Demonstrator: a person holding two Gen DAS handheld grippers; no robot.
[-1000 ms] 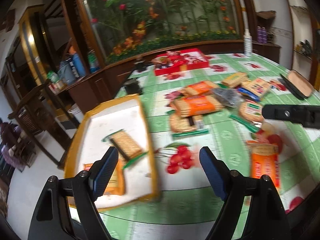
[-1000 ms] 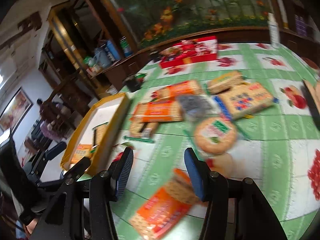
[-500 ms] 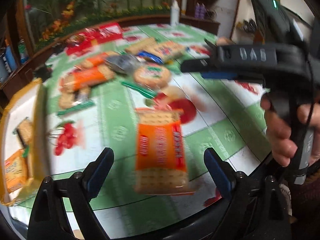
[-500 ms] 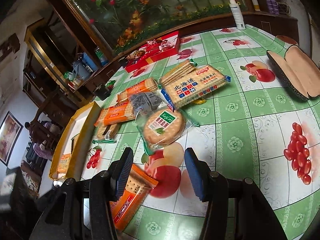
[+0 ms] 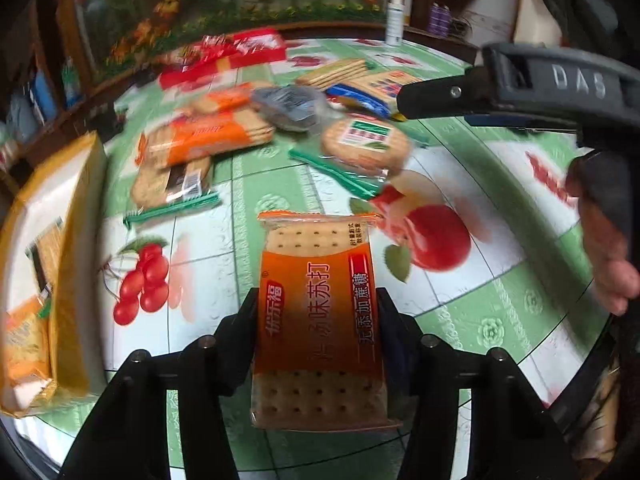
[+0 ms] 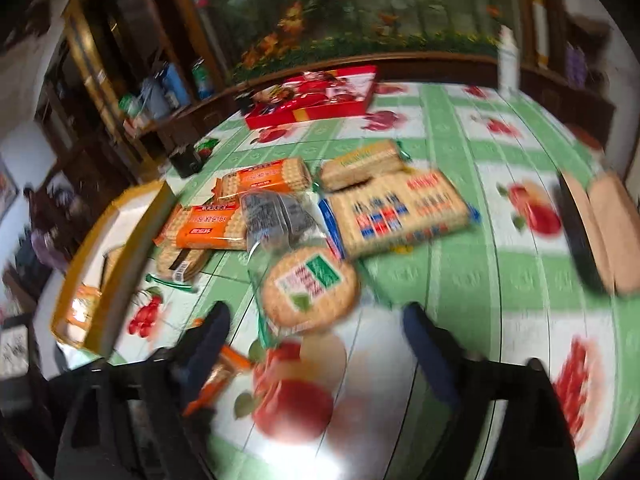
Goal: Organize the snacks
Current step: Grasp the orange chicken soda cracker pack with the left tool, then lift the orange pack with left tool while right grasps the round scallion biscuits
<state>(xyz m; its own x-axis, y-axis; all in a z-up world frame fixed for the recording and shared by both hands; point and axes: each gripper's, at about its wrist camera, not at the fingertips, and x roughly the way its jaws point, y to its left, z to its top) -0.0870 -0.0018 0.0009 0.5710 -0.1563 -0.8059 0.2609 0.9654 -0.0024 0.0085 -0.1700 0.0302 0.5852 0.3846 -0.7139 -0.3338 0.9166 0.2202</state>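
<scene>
An orange soda-cracker packet (image 5: 316, 312) lies on the green fruit-print table (image 5: 500, 312), lengthwise between the fingers of my left gripper (image 5: 316, 320). Its jaws are closing and both pads touch the packet's long sides. In the right wrist view the same packet (image 6: 216, 376) shows behind my left finger. My right gripper (image 6: 316, 320) has its jaws opening wide over the table, with nothing between them. A round cracker packet (image 6: 310, 284) lies just ahead of its tips. The yellow-rimmed tray (image 5: 76, 240) at the left holds a few cracker packets.
Ahead lie long orange packets (image 6: 212, 224), a grey packet (image 6: 276, 216) and a large blue-edged cracker pack (image 6: 400, 208). A red box (image 6: 316, 96) and a spray bottle (image 6: 508, 60) stand at the far edge. A black and tan case (image 6: 596, 228) lies on the right.
My left gripper swung from the tray to the orange packet, came down and closed from wide onto its sides. My right gripper's jaws went from narrow to wide and moved toward the round packet.
</scene>
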